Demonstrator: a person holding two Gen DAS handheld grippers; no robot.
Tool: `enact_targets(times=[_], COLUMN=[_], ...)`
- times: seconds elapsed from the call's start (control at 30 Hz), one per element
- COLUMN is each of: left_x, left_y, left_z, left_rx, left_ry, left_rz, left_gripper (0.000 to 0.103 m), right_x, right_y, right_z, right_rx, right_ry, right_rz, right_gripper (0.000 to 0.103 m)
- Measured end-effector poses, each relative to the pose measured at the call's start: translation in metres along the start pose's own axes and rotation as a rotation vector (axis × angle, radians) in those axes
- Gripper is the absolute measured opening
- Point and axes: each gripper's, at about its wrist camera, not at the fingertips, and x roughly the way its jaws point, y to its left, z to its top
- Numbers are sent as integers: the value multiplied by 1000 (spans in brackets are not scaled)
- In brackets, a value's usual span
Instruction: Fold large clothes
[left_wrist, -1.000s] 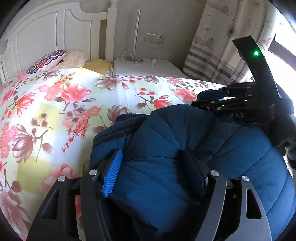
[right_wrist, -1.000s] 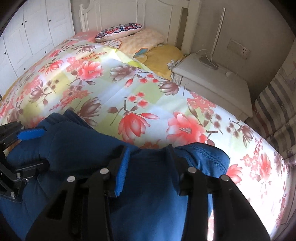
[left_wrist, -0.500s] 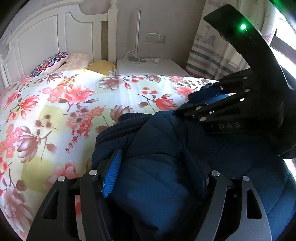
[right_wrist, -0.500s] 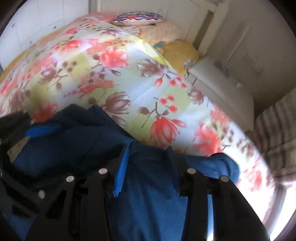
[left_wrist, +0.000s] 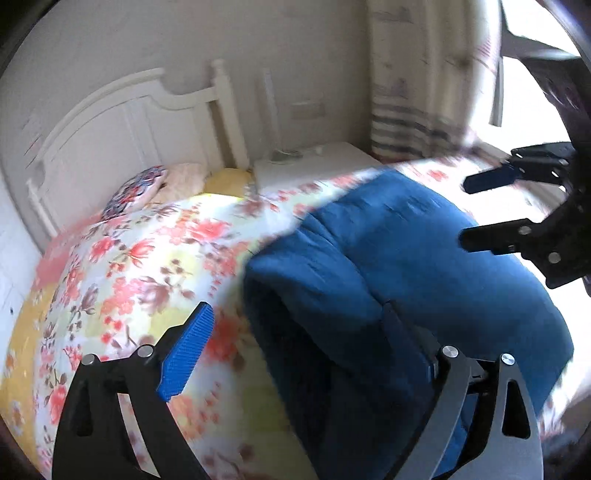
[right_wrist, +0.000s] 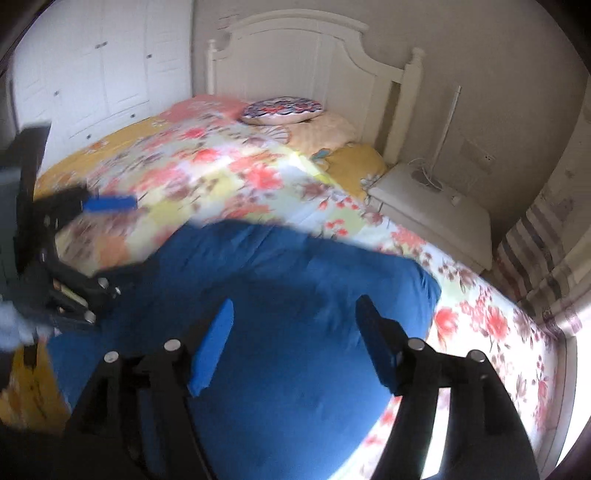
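Note:
A dark blue padded jacket (left_wrist: 406, 251) lies folded in a thick bundle on the flowered bedspread (left_wrist: 147, 258). My left gripper (left_wrist: 295, 314) hovers over the jacket's left edge with its jaws opening. Its blue left pad (left_wrist: 184, 354) is off the cloth, and the right finger stands in front of the bundle. My right gripper (right_wrist: 295, 304) is above the jacket (right_wrist: 295, 369), jaws opening, nothing pinched between its pads. Each gripper shows in the other's view: the right gripper (left_wrist: 469, 212) at the far right, the left gripper (right_wrist: 118, 247) at the left edge.
A white headboard (right_wrist: 314, 55) and pillows (right_wrist: 280, 110) are at the far end of the bed. A white nightstand (right_wrist: 432, 210) with a lamp stands beside it, with striped curtains (right_wrist: 535, 251) to the right. White wardrobe doors (right_wrist: 92, 74) line the left wall.
Both grippers have let go of the jacket, opened wide and pulled up and back. The jacket now lies folded on the bed. Both views are motion-blurred.

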Motion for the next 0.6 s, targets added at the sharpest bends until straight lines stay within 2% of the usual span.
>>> enact_targets(times=[0.1,0.2,0.33,0.43,0.53,0.6], left_x=[7,22,33,23,3,2], left_y=[-11,1,16,13,6,6], left_z=[-15,-26,-44,-49,-52,-56], left_rx=[16,-85,-202,-211,-192,-192], left_ry=[32,64,56,45,23,25], left_rz=[35,-1,-97,-67,-31,-36], left_gripper=[91,98,99,99,98,99], right_x=[-4,9,18,14,-15,-42], right_y=[16,22,23,33,47,63], right_z=[-28,-47,-57,-56,-59,-70], right_rx=[-16,18,68,49,44,31], right_ry=[26,32,5,12,-37,-96], right_rz=[28,13,22,-21,-31,-29], right_gripper=[68,69,71,71,70,70])
